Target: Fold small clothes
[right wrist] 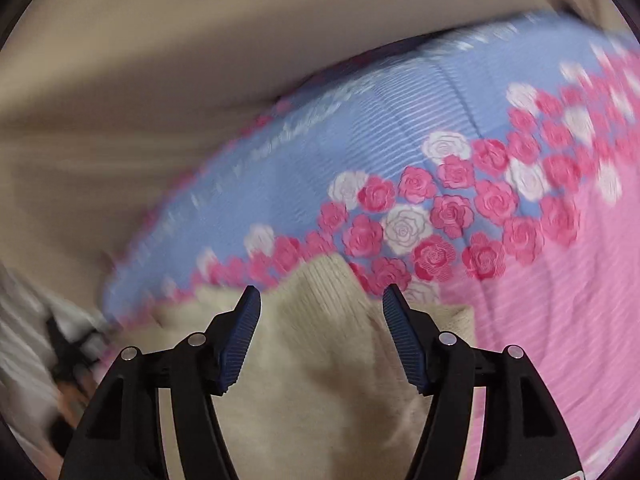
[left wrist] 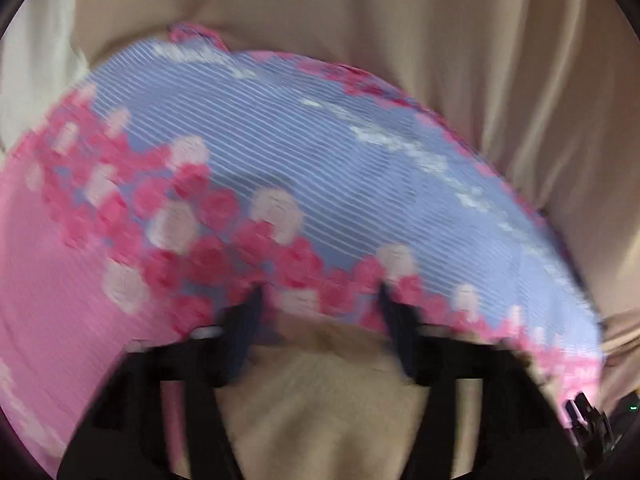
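Note:
A cream ribbed knit garment (right wrist: 320,352) lies on a pink and blue rose-print cloth (right wrist: 520,280). My right gripper (right wrist: 321,300) is open just above the garment, its blue-padded fingers either side of a raised cream fold. In the blurred left wrist view, my left gripper (left wrist: 320,300) is open over the same cream garment (left wrist: 328,392), fingertips at the edge of the rose-print cloth (left wrist: 280,152). Neither gripper holds anything.
Beige curtain or sheet folds (left wrist: 440,20) hang behind the printed cloth. A white fabric (left wrist: 36,64) shows at far left. The other gripper's black body (left wrist: 588,420) shows at lower right of the left view. Dark blurred objects (right wrist: 68,352) sit at the right view's left edge.

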Demonstrator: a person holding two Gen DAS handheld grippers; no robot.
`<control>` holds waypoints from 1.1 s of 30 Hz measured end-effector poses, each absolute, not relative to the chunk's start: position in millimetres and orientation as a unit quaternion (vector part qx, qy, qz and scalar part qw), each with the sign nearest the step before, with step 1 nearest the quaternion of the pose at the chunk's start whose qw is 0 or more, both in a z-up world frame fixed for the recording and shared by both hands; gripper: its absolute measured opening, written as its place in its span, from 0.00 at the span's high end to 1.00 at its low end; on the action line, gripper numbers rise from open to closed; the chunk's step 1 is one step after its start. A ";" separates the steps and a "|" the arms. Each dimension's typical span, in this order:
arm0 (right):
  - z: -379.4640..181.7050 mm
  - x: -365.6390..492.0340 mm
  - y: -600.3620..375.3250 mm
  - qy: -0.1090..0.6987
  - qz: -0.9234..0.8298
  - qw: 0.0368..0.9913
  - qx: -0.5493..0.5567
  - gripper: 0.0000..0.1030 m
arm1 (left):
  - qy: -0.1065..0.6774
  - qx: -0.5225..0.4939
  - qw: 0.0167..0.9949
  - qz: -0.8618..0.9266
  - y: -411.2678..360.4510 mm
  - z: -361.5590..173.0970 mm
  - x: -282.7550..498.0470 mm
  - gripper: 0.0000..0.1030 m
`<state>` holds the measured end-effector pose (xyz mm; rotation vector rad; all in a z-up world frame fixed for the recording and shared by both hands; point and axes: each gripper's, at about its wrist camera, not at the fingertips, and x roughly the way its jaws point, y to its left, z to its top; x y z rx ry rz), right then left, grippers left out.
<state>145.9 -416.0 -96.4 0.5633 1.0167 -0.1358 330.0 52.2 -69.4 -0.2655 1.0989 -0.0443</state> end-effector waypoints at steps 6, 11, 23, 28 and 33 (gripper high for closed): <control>-91.7 145.7 -403.5 0.485 -0.047 0.844 0.225 0.90 | 0.525 -0.131 0.840 -0.036 63.8 -50.4 320.9 0.42; -97.2 132.2 -419.9 0.491 -0.095 0.840 0.210 0.78 | 0.511 -0.130 0.847 -0.063 72.2 -36.1 300.7 0.25; -89.6 148.5 -438.0 0.465 -0.067 0.836 0.284 0.93 | 0.567 -0.056 0.815 -0.105 21.2 -87.5 328.1 0.84; -118.8 157.9 -447.8 0.520 -0.105 0.817 0.227 0.92 | 0.586 -0.072 0.803 -0.085 27.5 -97.4 346.6 0.87; -80.3 118.1 -454.9 0.454 -0.127 0.837 0.279 0.60 | 0.574 -0.131 0.802 -0.101 46.0 -85.6 331.9 0.67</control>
